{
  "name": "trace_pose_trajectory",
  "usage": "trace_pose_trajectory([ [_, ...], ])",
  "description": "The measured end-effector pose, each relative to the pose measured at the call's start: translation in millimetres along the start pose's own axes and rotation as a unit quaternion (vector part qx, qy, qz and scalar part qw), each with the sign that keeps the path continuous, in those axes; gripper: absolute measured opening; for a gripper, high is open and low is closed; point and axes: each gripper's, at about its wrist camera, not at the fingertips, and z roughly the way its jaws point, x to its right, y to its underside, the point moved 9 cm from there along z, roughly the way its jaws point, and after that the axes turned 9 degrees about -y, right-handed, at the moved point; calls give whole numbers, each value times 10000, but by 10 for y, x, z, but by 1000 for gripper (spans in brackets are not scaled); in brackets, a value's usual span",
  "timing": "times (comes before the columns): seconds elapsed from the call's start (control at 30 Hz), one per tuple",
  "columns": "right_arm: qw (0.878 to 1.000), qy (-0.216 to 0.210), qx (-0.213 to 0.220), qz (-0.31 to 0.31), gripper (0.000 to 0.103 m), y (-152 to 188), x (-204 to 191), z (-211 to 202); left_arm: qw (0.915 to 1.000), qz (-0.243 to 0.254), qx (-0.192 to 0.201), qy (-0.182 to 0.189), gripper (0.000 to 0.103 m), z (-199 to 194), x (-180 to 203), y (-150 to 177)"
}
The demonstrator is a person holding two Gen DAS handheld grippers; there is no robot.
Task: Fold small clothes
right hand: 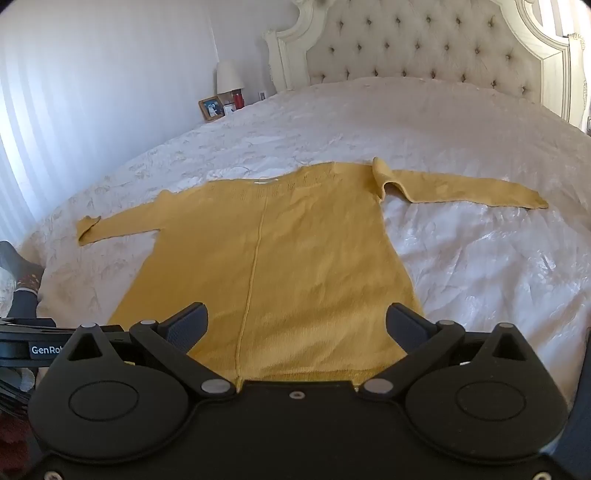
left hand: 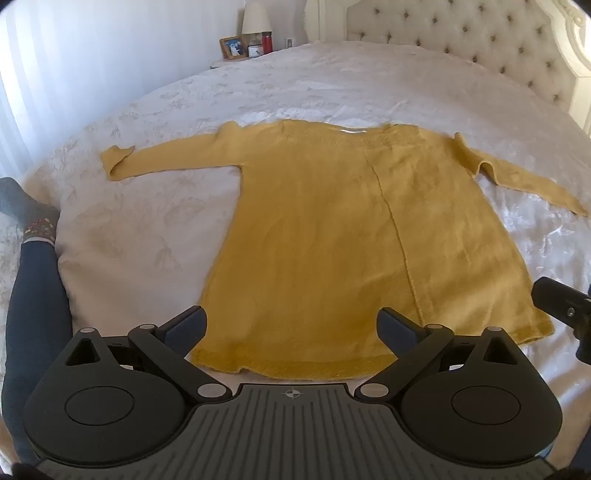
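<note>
A mustard-yellow knit sweater (left hand: 332,229) lies flat on the white bedspread (left hand: 147,229), neck toward the headboard, both sleeves spread out sideways. It also shows in the right wrist view (right hand: 280,251). My left gripper (left hand: 291,325) is open and empty, hovering over the sweater's bottom hem near its left corner. My right gripper (right hand: 295,321) is open and empty, over the hem toward its right side. The left sleeve's cuff (left hand: 116,158) is folded over. The right sleeve (right hand: 461,188) is bunched at the shoulder.
A tufted headboard (right hand: 424,48) stands at the far end. A nightstand holds a lamp (left hand: 255,18), a picture frame (left hand: 232,48) and a red container. A person's leg in a dark sock (left hand: 33,236) rests at the bed's left edge.
</note>
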Motion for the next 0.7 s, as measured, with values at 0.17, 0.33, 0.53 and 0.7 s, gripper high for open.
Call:
trace_pose_trajectory([
  [0.17,10000,31,-40,-8,102,30,10,27,10000,-6,-38,-34,100,50,-22,23],
  [0.33,9999,59,-83,-66,102,62,-6,46,10000,2,-66,-8,100,68,-12,39],
  [0.53,9999,43,-95,-51,102,60,-16,47,10000,49,-70,2,100,72,-17,36],
  [0.7,10000,36,-77,-18,102,41,-11,40,10000,59,-71,6,100,73,-26,33],
])
